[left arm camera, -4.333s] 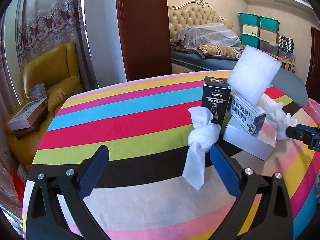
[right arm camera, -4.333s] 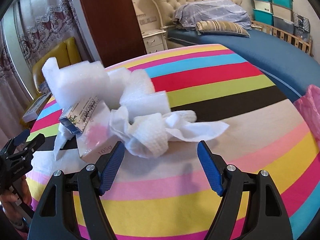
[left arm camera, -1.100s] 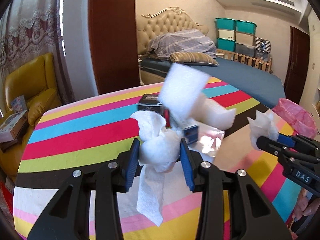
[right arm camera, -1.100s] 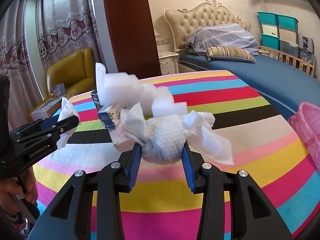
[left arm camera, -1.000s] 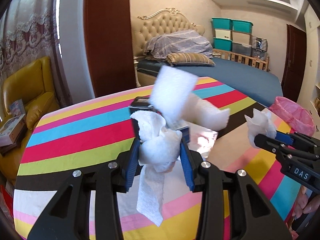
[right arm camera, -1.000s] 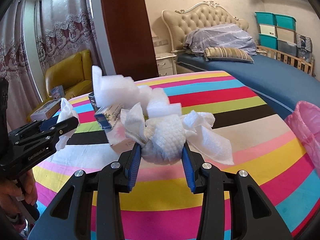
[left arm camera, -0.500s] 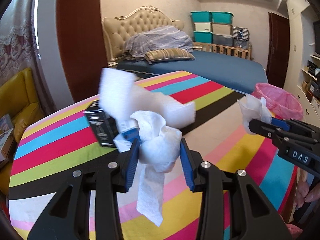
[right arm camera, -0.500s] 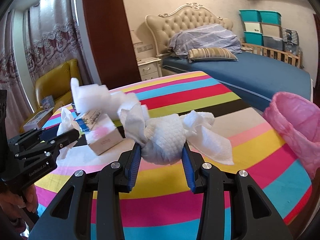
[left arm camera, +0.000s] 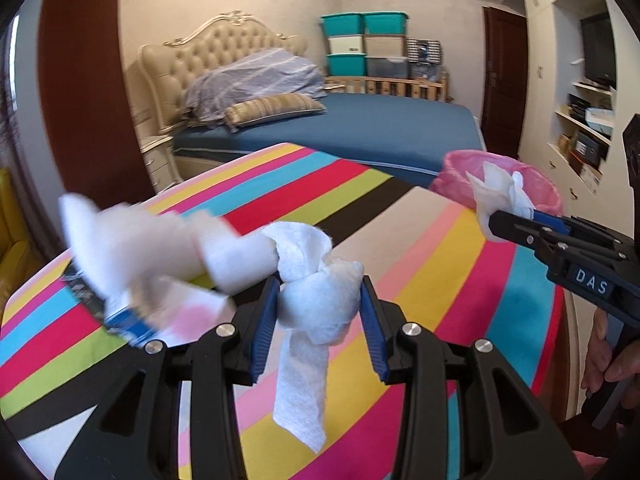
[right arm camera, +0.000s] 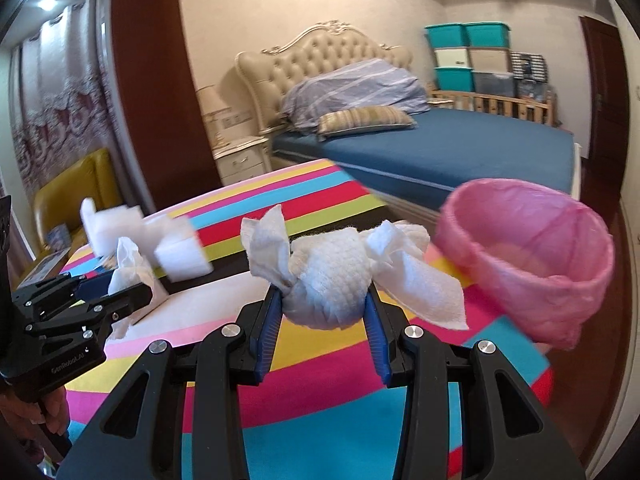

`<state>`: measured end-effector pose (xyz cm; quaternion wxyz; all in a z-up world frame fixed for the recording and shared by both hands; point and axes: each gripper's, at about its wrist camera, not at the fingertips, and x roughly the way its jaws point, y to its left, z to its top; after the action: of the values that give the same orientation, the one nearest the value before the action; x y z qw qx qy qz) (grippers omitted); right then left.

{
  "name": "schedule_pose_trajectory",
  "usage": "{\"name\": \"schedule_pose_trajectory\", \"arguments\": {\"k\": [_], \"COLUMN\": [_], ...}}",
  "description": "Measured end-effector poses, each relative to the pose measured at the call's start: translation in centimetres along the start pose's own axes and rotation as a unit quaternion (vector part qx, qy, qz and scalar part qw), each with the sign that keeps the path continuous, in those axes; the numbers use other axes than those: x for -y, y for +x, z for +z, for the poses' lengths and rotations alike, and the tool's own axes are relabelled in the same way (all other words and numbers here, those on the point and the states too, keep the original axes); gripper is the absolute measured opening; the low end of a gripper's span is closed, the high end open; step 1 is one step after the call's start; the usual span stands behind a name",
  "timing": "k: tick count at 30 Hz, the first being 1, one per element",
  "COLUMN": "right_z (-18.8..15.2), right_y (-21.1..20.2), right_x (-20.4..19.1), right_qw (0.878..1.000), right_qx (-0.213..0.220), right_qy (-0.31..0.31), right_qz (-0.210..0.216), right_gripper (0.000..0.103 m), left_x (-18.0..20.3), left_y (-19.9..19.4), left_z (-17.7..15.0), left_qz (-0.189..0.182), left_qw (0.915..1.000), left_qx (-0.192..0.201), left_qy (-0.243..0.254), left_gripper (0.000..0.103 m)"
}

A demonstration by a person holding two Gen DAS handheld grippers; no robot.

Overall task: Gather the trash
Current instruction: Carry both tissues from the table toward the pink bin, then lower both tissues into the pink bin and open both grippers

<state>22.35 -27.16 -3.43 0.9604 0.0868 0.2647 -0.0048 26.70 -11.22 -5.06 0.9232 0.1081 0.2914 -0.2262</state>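
Bed, teal bins, perhaps nightstand

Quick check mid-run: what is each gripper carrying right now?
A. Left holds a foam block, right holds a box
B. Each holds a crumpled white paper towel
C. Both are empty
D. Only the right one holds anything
B: the left gripper and the right gripper each clamp a crumpled white paper towel between their blue fingers.

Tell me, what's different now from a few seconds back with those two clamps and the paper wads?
Both grippers closed on the tissue wads: the left gripper holds one wad, the right gripper the other. Both lifted and swung toward the pink bin. The foam blocks and boxes stayed on the striped table.
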Motion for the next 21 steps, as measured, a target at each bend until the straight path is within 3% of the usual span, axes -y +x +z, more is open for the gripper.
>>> {"name": "schedule_pose_trajectory", "arguments": {"k": [14,21], "right_z": [0.2,0.8], "right_y": [-1.5,-2.6], "right_x": [7.1,11.4], "right_qw": [0.997,0.993], "right_qx": [0.029,0.036], "right_qy": [0.028,0.024], "right_qz": [-0.063,-0.109], "right_gripper": [0.038,0.038], "left_x": [7.1,11.7], "left_y": [4.3,7.1], "left_z": [3.4,6.7], "left_qz": [-0.079,-0.126], "left_qw": [0.9957,0.9897], "left_qx": [-0.01,-0.001], "left_qy": [0.047,0.068], "left_gripper": [0.039,0.039]}}
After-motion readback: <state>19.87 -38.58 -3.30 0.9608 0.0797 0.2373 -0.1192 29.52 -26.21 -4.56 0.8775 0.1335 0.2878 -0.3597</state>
